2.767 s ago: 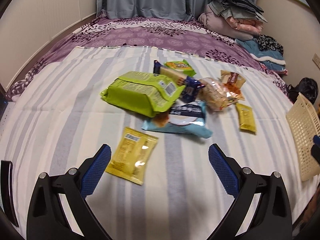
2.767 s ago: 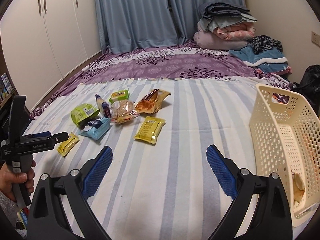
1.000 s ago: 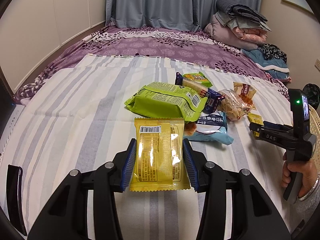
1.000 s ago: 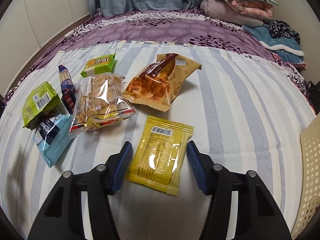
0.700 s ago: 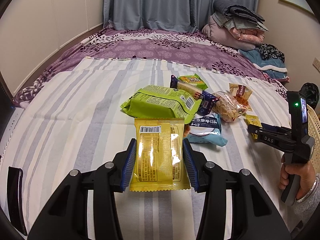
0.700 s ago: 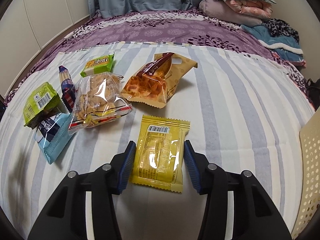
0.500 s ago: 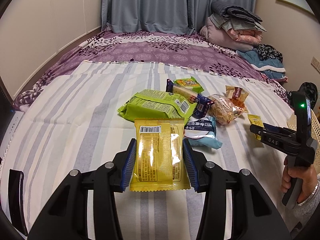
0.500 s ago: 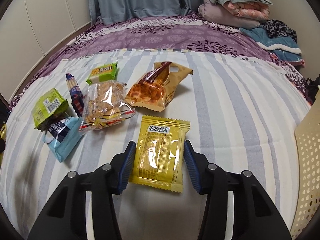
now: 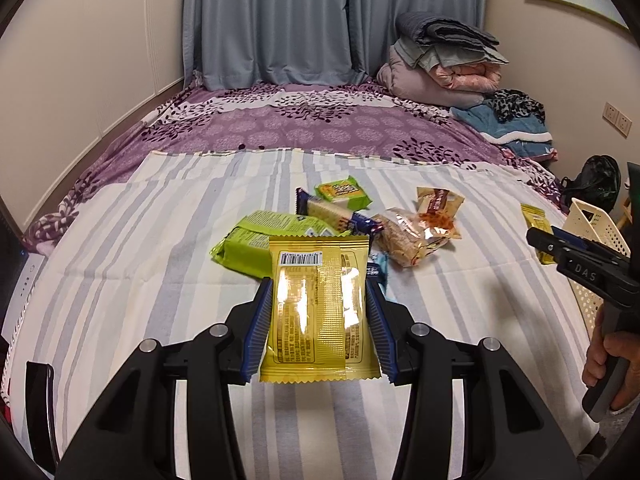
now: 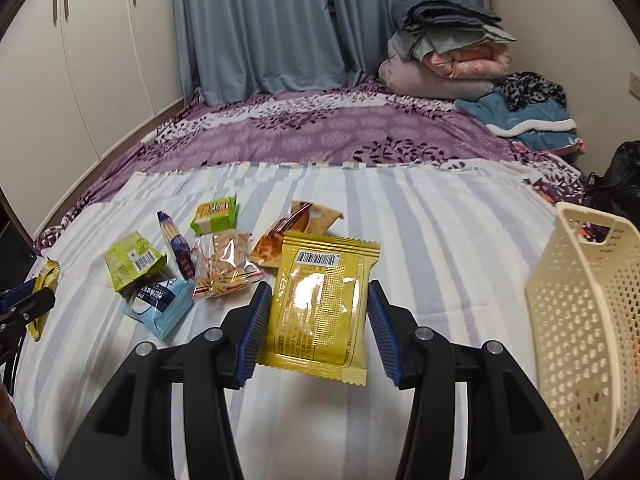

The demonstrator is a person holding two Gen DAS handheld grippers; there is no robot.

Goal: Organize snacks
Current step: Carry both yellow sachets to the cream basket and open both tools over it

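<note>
Each tool grasps a yellow packet above the striped bed (image 10: 440, 248): the left tool (image 9: 318, 314) clamps one packet (image 9: 318, 304), the right tool (image 10: 316, 320) the other (image 10: 320, 304). Loose snacks (image 10: 180, 260) lie at ten o'clock of the right tool; the cream basket (image 10: 584, 320) stands at three, nothing between.

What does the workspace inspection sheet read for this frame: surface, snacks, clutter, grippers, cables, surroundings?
Surface: striped sheet over a purple floral bedspread.
Job's things: cream basket at right; loose snacks in a cluster, among them a green pack, a clear bag and a light blue pack.
Clutter: folded bedding and a blue garment at the far end.
Grippers: left hand-held gripper shut on a yellow packet; right hand-held gripper shut on another yellow packet.
Cables: nothing seen.
Surroundings: grey-blue curtains, white wardrobe doors.
</note>
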